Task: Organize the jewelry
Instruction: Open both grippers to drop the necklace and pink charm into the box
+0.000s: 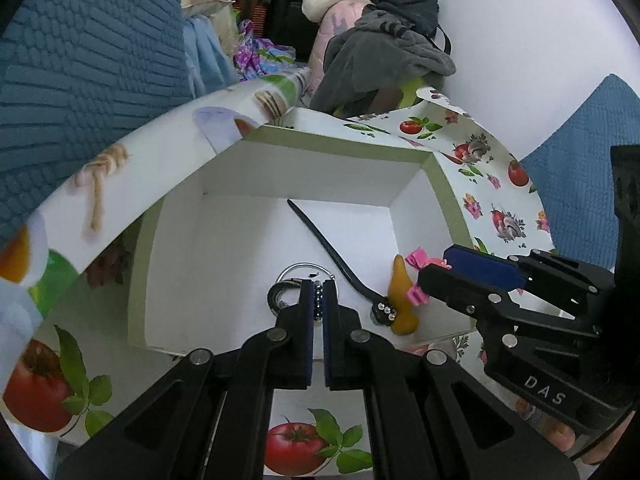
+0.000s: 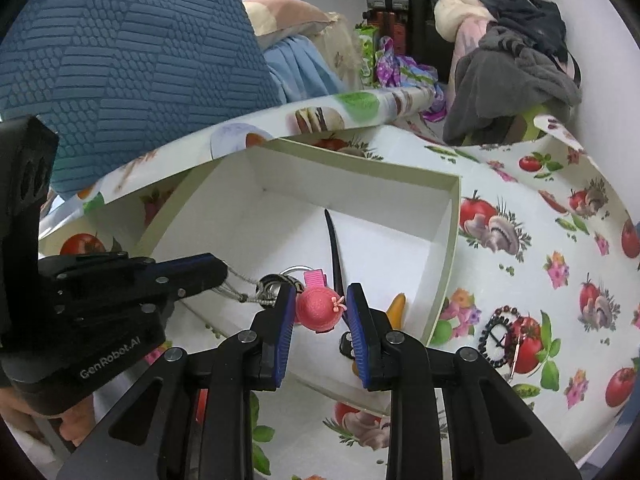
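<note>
A white open box (image 1: 332,168) (image 2: 448,248) stands on the printed tablecloth. In it lie a black hair stick (image 1: 324,240) (image 2: 334,240), a yellow clip (image 1: 402,300) (image 2: 396,308) and metal rings (image 1: 288,276) (image 2: 294,270). My left gripper (image 1: 318,284) (image 2: 224,270) is shut on a beaded string (image 1: 318,300) (image 2: 240,284) over the box floor. My right gripper (image 2: 320,300) (image 1: 432,264) is shut on a pink hat-shaped hair clip (image 2: 320,308) (image 1: 416,276) above the box's near right part.
A black beaded bracelet (image 2: 496,336) lies on the tablecloth (image 2: 560,240) right of the box. The cloth's far edge curls up over the box's left rim (image 1: 132,176). Blue cushions (image 1: 80,60) and piled clothes (image 1: 380,52) stand behind.
</note>
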`<state>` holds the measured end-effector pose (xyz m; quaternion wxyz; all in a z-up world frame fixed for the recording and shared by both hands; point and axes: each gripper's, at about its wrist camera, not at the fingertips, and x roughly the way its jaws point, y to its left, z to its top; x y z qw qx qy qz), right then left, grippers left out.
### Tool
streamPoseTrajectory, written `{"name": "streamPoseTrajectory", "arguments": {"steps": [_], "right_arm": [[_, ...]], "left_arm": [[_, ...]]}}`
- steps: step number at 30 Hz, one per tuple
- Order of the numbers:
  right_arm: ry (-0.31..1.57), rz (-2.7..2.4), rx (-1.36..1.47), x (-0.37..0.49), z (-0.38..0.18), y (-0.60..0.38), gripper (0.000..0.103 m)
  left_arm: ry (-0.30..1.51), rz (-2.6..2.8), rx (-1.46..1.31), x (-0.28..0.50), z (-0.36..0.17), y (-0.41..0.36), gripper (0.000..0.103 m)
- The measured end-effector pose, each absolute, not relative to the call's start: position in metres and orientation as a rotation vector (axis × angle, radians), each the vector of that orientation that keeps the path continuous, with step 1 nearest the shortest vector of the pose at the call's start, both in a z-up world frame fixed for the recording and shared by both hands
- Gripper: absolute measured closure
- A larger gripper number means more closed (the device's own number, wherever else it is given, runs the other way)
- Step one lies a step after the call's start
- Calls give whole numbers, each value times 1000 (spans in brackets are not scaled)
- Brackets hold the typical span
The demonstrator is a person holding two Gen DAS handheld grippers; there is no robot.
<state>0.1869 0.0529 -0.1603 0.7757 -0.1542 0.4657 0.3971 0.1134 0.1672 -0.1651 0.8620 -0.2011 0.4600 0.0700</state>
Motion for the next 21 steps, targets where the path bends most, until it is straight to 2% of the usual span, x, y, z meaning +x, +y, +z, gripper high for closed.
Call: {"name": "streamPoseTrajectory", "arguments": {"steps": [1, 3, 5, 6, 21], "right_arm": [[1011, 859, -332, 188, -160, 52, 79], [1014, 856, -317, 191, -158, 50, 72], [1007, 856, -297, 193, -152, 47, 72], [1002, 857, -292, 194, -148, 45, 72], [838, 833, -204, 215, -63, -12, 72]], "left_arm": [[967, 151, -426, 113, -164, 168, 99], [970, 154, -427, 113, -162, 169, 92], [954, 175, -418, 112, -155, 169, 66], [943, 181, -416, 111, -152, 169, 62], [771, 184, -368, 120, -71, 139, 60]]}}
